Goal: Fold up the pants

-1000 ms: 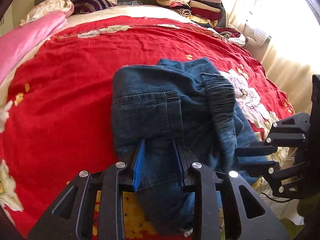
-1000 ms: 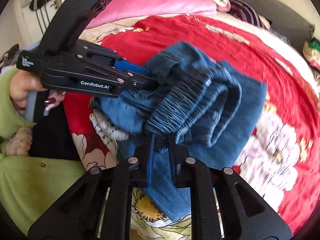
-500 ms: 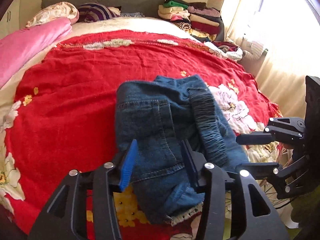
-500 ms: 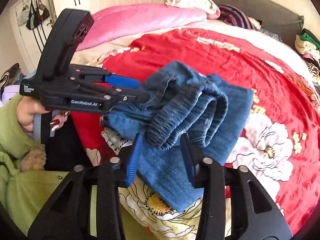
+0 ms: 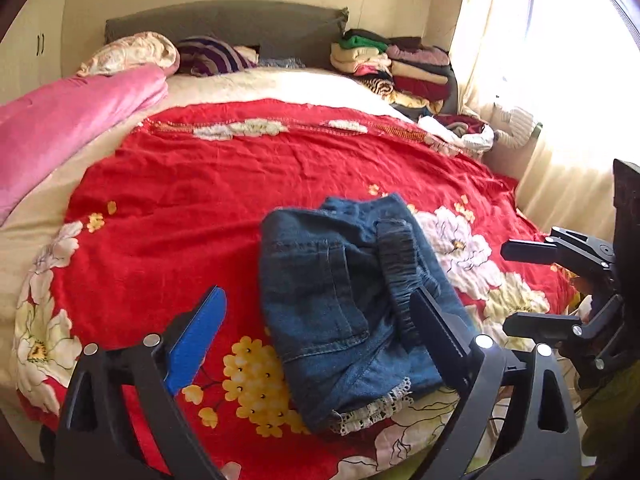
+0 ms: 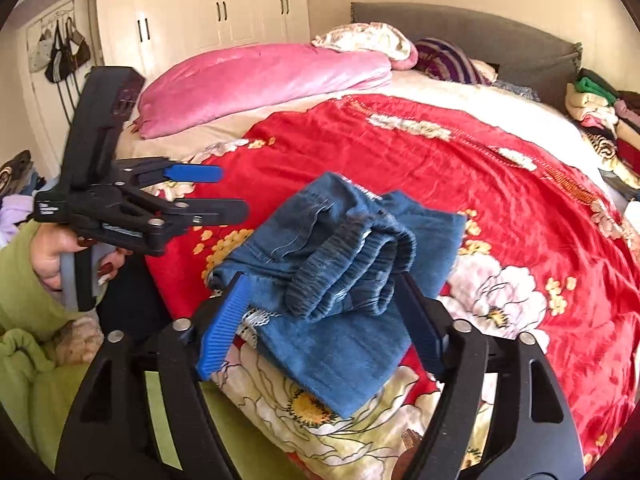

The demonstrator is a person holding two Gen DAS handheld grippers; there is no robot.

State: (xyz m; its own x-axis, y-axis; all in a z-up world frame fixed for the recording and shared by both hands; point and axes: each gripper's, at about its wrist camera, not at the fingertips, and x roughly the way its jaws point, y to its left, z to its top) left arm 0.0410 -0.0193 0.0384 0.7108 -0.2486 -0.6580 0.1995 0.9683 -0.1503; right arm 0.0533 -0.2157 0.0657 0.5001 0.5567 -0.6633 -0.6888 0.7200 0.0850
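Observation:
The blue denim pants lie folded in a thick bundle on the red flowered bedspread, near the bed's front edge; they also show in the right wrist view, elastic waistband on top. My left gripper is wide open just in front of the bundle, holding nothing; it also shows in the right wrist view to the left of the pants. My right gripper is wide open, its fingers either side of the bundle's near end, and shows at the right of the left wrist view.
A pink quilt lies along the bed's left side. Pillows and a stack of folded clothes sit at the headboard. Curtains hang right of the bed. Wardrobes stand behind.
Both grippers were shut on the pants a second ago. Both have opened wide, let go and drawn back; the folded pants now rest on the bedspread.

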